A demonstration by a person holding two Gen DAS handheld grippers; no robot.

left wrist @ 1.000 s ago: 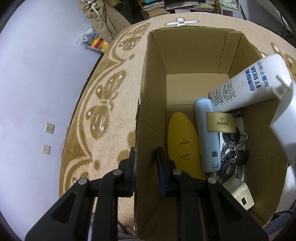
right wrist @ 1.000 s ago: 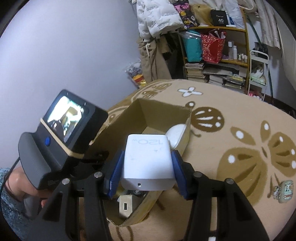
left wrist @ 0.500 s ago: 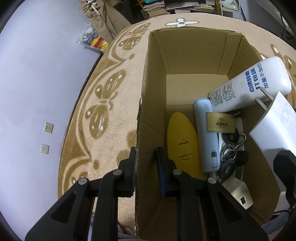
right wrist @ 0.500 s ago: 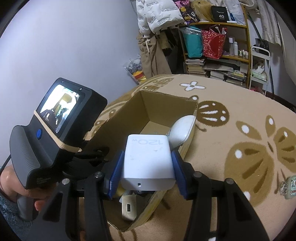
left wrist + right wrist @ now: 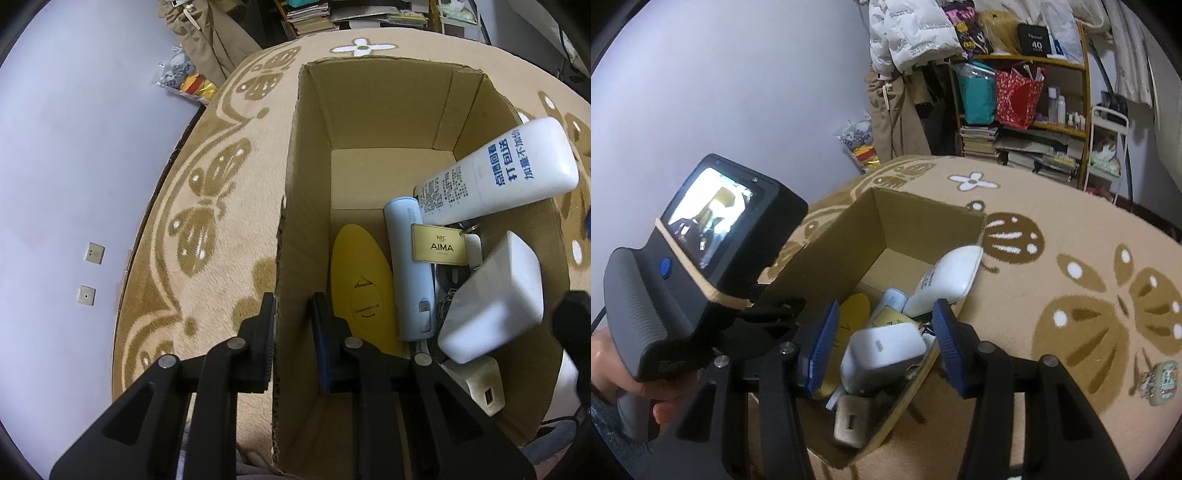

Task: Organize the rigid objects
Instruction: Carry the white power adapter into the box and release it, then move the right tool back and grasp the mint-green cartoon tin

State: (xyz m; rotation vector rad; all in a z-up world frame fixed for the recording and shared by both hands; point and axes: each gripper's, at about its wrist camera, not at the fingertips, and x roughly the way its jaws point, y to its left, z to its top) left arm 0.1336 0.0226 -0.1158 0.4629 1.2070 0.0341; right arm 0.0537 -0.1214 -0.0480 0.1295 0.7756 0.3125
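An open cardboard box stands on the patterned rug. My left gripper is shut on the box's left wall, one finger outside and one inside. My right gripper hangs open over the box. Below it a white charger block lies loose on the other items. Inside also lie a yellow oval case, a pale blue power bank, a white bottle with blue print, a gold AIMA tag with keys, and a cream adapter.
The tan rug with brown butterfly shapes spreads around the box. A small decorated item lies on it at the right. Shelves with bags and books and hanging coats stand behind. A hand holds the left gripper's handle.
My right gripper has opened and let go of the white charger block, which has dropped into the box. The left gripper has kept its hold on the wall.
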